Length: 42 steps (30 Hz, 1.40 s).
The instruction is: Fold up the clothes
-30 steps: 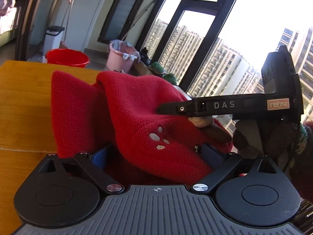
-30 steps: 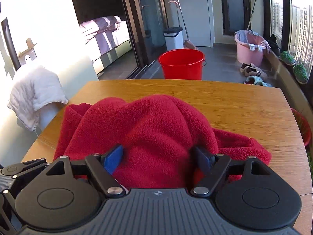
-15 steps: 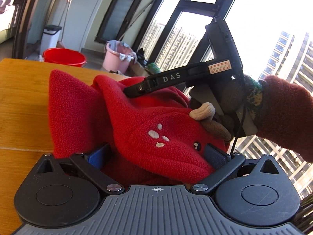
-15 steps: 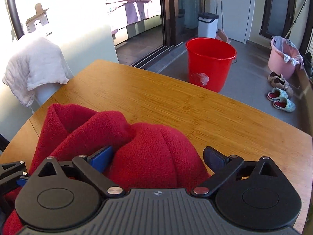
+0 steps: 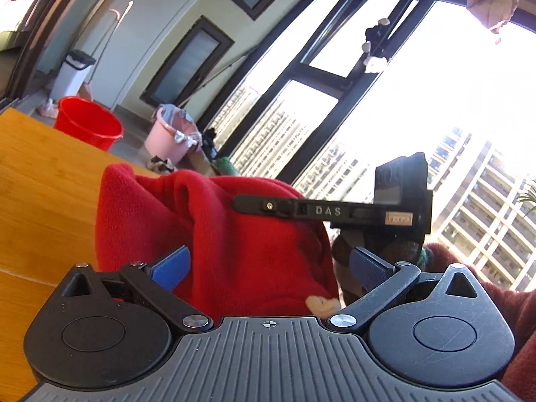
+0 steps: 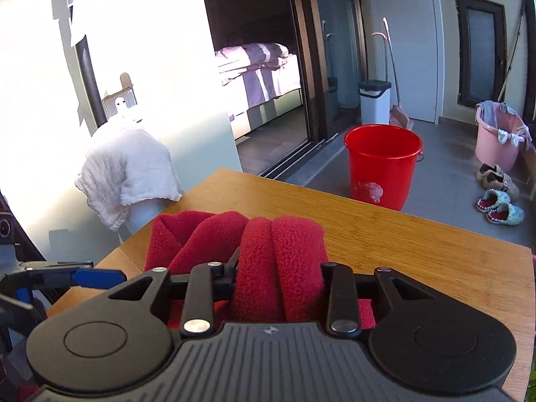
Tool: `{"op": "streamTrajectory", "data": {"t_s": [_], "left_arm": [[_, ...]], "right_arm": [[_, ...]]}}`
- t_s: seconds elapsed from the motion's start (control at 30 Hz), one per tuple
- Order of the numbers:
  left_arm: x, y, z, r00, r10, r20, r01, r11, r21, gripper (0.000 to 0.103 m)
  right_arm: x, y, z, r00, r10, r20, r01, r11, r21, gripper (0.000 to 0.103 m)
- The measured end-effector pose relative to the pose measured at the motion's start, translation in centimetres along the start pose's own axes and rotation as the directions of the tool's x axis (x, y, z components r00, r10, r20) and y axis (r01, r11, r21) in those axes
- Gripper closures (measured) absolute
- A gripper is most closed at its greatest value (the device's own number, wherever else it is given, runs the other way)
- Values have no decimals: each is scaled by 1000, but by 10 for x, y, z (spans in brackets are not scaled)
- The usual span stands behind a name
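Note:
A red fleece garment [image 5: 234,234] is bunched up over the wooden table [image 5: 40,181]. My left gripper [image 5: 268,264] is open, its blue pads [image 5: 171,264] wide apart with the fleece between them. My right gripper [image 6: 278,268] is shut on a thick fold of the same red fleece [image 6: 281,254] and holds it above the table [image 6: 418,244]. In the left wrist view the right gripper [image 5: 268,206] reaches in from the right across the top of the fleece. The left gripper's blue finger [image 6: 97,276] shows at the lower left of the right wrist view.
A red bucket [image 6: 382,164], a pink tub [image 6: 499,137] and slippers [image 6: 499,206] stand on the floor beyond the table. A white towel [image 6: 127,171] hangs over something at the table's left. Tall windows [image 5: 335,100] lie to the right of the left wrist view.
My right gripper has shut on a fold of the fleece and lifted it. The left gripper has tilted upward and stays open; the fleece's animal-face patch has slid out of sight.

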<state>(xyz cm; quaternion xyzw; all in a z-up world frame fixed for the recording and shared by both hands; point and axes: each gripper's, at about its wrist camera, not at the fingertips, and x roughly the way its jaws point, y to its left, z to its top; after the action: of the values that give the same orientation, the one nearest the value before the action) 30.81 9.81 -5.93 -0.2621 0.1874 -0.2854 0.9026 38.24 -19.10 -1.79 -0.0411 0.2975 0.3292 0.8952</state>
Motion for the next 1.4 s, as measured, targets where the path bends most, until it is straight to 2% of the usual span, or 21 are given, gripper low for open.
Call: {"op": "streamTrajectory", "data": {"t_s": [0.07, 0.13, 0.23, 0.3, 0.47, 0.63, 0.67, 0.73, 0.77, 0.83, 0.93, 0.97, 1.03, 1.1, 1.17, 1.3, 1.4], "left_arm": [[-10, -3, 12, 996, 81, 44, -82, 996, 21, 0], [-13, 0, 24, 989, 133, 59, -132, 991, -8, 0], [-6, 9, 34, 993, 117, 26, -114, 989, -95, 0], [0, 10, 36, 995, 96, 7, -95, 988, -120, 0], [14, -3, 33, 994, 111, -22, -113, 990, -85, 0], [20, -1, 22, 990, 121, -73, -127, 989, -79, 0], [22, -3, 19, 988, 130, -86, -135, 989, -60, 6], [19, -12, 9, 979, 176, -101, -172, 984, 43, 19], [18, -17, 6, 977, 188, -103, -179, 980, 88, 25], [16, -26, 2, 974, 199, -106, -182, 971, 153, 29], [15, -33, -3, 970, 214, -115, -186, 959, 215, 33], [14, -34, -4, 969, 219, -119, -187, 954, 235, 33], [16, -39, -9, 965, 229, -129, -189, 946, 264, 35], [18, -41, -13, 961, 243, -133, -197, 937, 289, 35], [17, -40, -13, 961, 240, -136, -195, 939, 284, 35], [17, -34, -11, 963, 227, -143, -187, 949, 253, 35], [18, -21, -9, 965, 215, -149, -186, 965, 186, 34]], "right_arm": [[-21, 21, -8, 999, -28, 45, 31, 997, -68, 72], [-43, 42, -21, 996, -33, 89, 42, 995, -94, 72], [-65, 69, -43, 989, -56, 133, 72, 990, -122, 72], [-75, 89, -60, 986, -82, 142, 106, 980, -167, 72], [-88, 119, -92, 994, -63, 94, 77, 984, -162, 72], [-93, 123, -111, 997, -50, 56, 55, 995, -87, 72], [-94, 124, -111, 997, -55, 58, 60, 994, -95, 72], [-98, 124, -109, 996, -63, 62, 69, 992, -108, 69], [-100, 120, -104, 995, -68, 67, 76, 991, -110, 67], [-110, 109, -93, 993, -67, 96, 76, 993, -92, 60], [-128, 72, -73, 981, -103, 165, 99, 995, 33, 30], [-131, 55, -66, 975, -128, 183, 113, 990, 89, 24], [-130, 22, -62, 962, -194, 192, 154, 966, 207, 23], [-125, -14, -64, 941, -290, 176, 212, 907, 364, 23], [-122, -48, -70, 941, -287, 177, 167, 853, 494, 23], [-81, -86, -80, 961, -266, 78, 169, 783, 598, 23], [-48, -97, -95, 980, -196, 30, 125, 730, 672, 22]]}}
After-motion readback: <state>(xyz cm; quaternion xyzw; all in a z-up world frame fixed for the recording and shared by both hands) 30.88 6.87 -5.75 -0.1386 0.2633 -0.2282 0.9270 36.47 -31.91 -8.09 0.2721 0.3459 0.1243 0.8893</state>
